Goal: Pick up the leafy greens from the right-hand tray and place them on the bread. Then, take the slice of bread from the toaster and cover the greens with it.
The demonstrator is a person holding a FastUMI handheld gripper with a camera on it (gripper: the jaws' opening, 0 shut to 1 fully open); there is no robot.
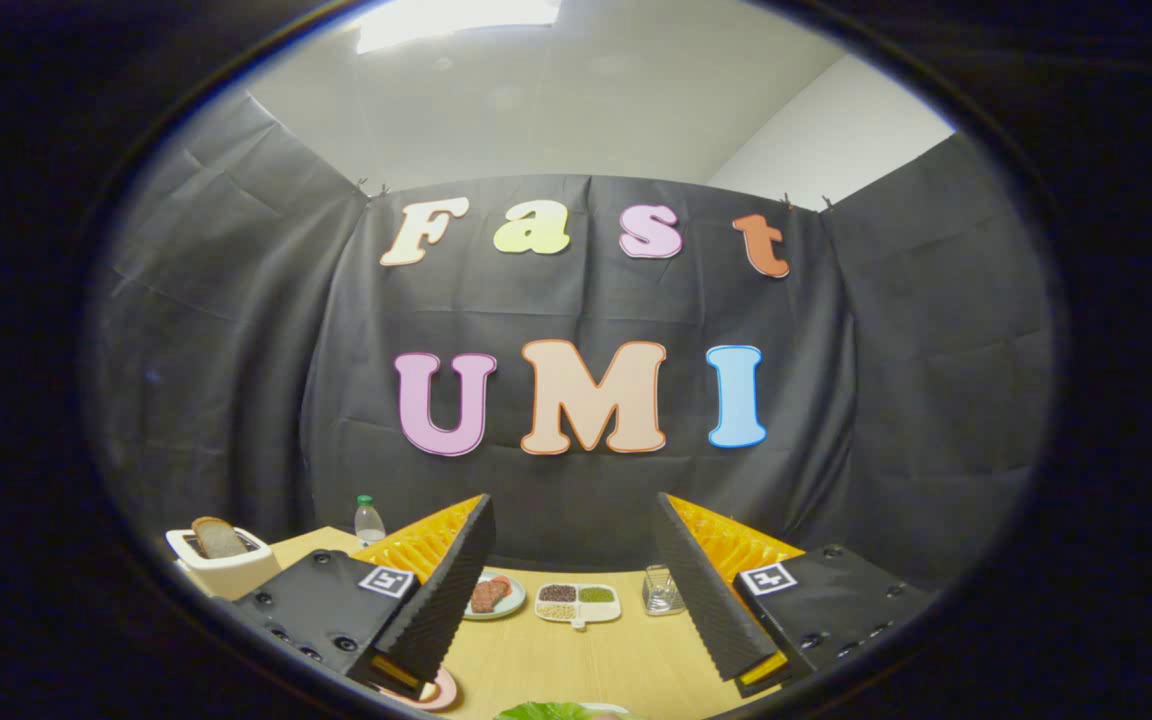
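Observation:
My gripper (pixel 576 560) is held high above the wooden table (pixel 586 660), its two black, orange-backed fingers (pixel 451 590) wide apart with nothing between them. Green leafy greens (pixel 541 711) peek in at the near table edge, below and between the fingers. A white toaster (pixel 221 562) stands to the left beyond the left finger, and a brown slice of bread (pixel 218 538) sticks up out of its slot.
Beyond the fingers lie a pale plate with reddish-brown food (pixel 492 595), a white divided dish of grains (pixel 577 602) and a small clear glass (pixel 661 590). A small plastic bottle (pixel 368 520) stands behind the toaster. A pink plate rim (pixel 436 693) shows under the left finger.

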